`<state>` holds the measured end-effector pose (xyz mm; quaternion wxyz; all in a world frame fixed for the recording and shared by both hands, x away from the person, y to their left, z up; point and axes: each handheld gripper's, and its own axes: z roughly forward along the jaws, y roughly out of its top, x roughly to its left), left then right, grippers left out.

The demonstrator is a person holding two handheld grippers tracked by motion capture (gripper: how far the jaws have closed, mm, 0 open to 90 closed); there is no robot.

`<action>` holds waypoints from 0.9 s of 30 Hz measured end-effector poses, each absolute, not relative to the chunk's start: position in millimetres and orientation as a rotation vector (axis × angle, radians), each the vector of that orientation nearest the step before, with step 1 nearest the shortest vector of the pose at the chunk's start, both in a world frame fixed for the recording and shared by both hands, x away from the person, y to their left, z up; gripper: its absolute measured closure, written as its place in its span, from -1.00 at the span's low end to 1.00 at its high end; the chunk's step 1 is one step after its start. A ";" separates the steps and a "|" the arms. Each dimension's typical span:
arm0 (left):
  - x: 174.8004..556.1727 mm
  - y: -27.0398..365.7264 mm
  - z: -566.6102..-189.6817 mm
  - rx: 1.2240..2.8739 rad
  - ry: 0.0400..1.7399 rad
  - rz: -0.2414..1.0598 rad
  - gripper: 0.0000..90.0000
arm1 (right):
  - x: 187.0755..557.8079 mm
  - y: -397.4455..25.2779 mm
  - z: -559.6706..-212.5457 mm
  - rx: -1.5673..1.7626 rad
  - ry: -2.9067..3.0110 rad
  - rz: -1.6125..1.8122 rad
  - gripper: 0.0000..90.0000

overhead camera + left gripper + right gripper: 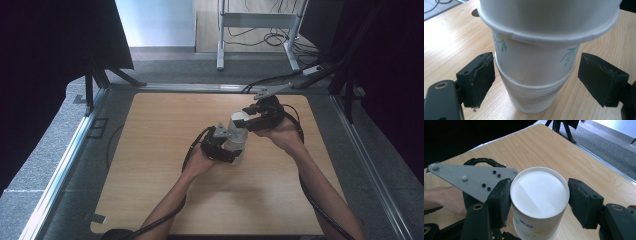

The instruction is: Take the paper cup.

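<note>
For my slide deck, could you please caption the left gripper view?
Open left tool straddling a stack of upside-down paper cups on a wooden table.

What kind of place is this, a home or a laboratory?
Probably a laboratory or recording workspace: a bare wooden table framed by metal rails, dark screens at the sides, and loose cables on the floor behind.

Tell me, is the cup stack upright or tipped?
Upright: the cup stack stands base-down on the table, bottoms facing up.
</note>
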<state>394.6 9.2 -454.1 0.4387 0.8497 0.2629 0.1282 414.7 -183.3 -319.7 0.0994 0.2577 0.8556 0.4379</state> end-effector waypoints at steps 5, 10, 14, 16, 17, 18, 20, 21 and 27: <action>392.5 10.7 -450.0 2.116 0.644 0.340 -0.70 | 413.2 -184.6 -313.9 0.755 2.524 1.298 -0.17; 390.7 14.4 -446.7 2.111 0.637 0.350 -0.75 | 410.7 -186.5 -306.0 0.751 2.515 1.298 -0.17; 389.4 18.3 -443.6 2.111 0.632 0.354 -0.83 | 408.1 -188.1 -299.1 0.746 2.509 1.303 -0.17; 388.5 20.5 -442.4 2.100 0.630 0.342 -0.87 | 406.9 -188.7 -295.6 0.740 2.506 1.307 -0.17; 387.9 21.7 -441.5 2.095 0.636 0.342 -0.88 | 406.3 -188.8 -293.9 0.736 2.504 1.307 -0.17; 387.4 23.0 -440.7 2.092 0.635 0.339 -0.89 | 405.5 -189.0 -292.1 0.735 2.502 1.306 -0.17; 386.2 25.3 -439.3 2.084 0.634 0.327 -0.91 | 403.6 -189.7 -288.1 0.731 2.500 1.310 -0.17; 385.6 26.5 -438.6 2.086 0.629 0.322 -0.93 | 402.6 -190.0 -286.1 0.728 2.499 1.313 -0.17; 377.2 28.6 -435.6 2.103 0.608 0.324 -0.99 | 394.5 -192.3 -277.2 0.709 2.496 1.324 -0.17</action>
